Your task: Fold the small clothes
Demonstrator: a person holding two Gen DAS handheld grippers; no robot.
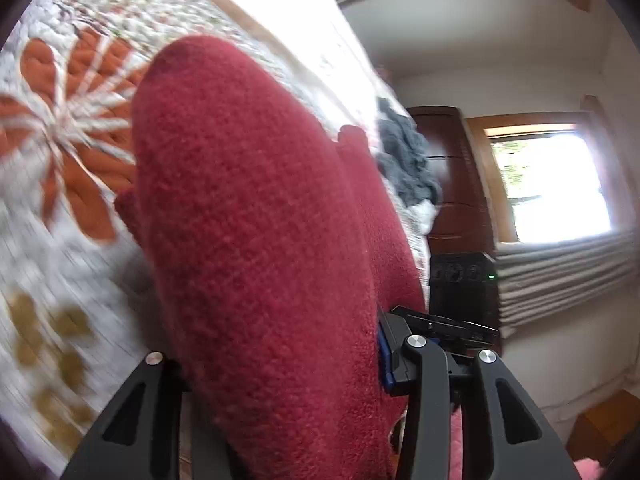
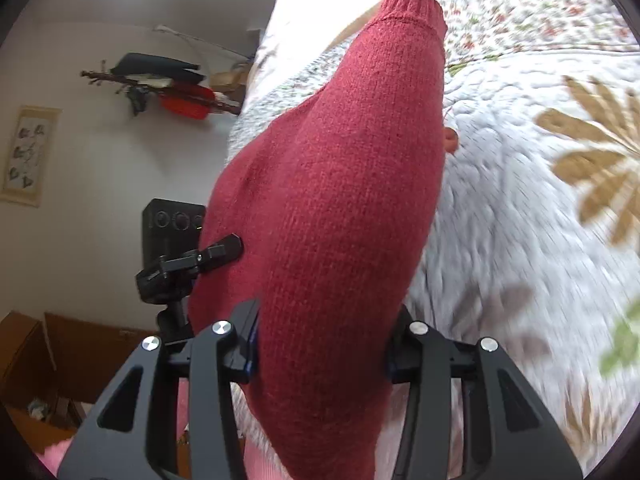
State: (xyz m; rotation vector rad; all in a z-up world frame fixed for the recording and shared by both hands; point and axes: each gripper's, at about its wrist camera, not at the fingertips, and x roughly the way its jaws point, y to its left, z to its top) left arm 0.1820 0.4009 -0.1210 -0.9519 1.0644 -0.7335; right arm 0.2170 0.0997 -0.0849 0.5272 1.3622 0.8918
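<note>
A red knit sweater fills the middle of both views, lifted above the bed quilt. In the left wrist view its bulk hangs between the fingers of my left gripper, which looks shut on it; the blue pad of the right-hand finger presses its edge and the other fingertip is hidden. In the right wrist view a sleeve with a ribbed cuff stretches away from my right gripper, whose fingers clamp the sweater on both sides.
The white quilt has orange and tan flower patterns. A grey knit garment lies further along the bed. A black box with dials stands past the bed edge, by a dark wooden cabinet and a window. A black mount sits left of the sweater.
</note>
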